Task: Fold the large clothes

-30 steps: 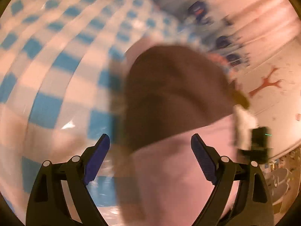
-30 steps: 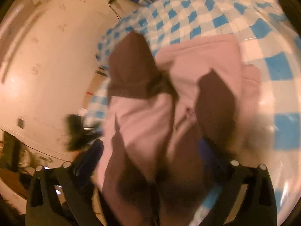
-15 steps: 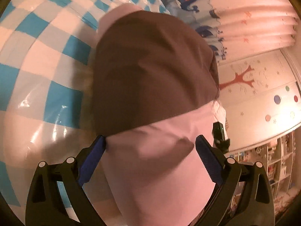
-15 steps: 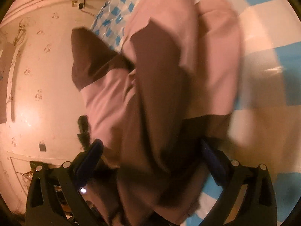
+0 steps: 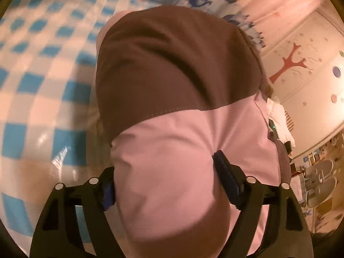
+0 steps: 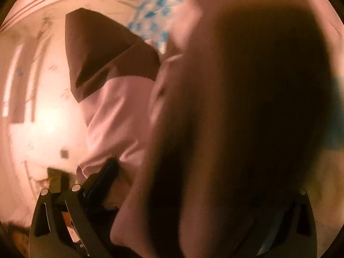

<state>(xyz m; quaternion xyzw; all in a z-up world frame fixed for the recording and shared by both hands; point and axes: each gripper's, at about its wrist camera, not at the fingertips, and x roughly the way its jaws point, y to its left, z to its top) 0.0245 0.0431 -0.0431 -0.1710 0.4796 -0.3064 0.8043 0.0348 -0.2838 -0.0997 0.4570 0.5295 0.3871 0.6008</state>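
A pink-and-brown garment (image 5: 172, 150), bunched and unfolded, is held above the checked cloth (image 5: 43, 99), gripped by the closing left gripper (image 5: 165, 185); the right gripper's (image 6: 193, 193) grasp cannot be told.

No readable text, labels or numbers anywhere (frames partly blurred)

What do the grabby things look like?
Each hand-held gripper, left and right, has two black plastic fingers shaped like open frames, with round silver rivets on top and dark blue pads inside. No cables, hands or sleeves show.
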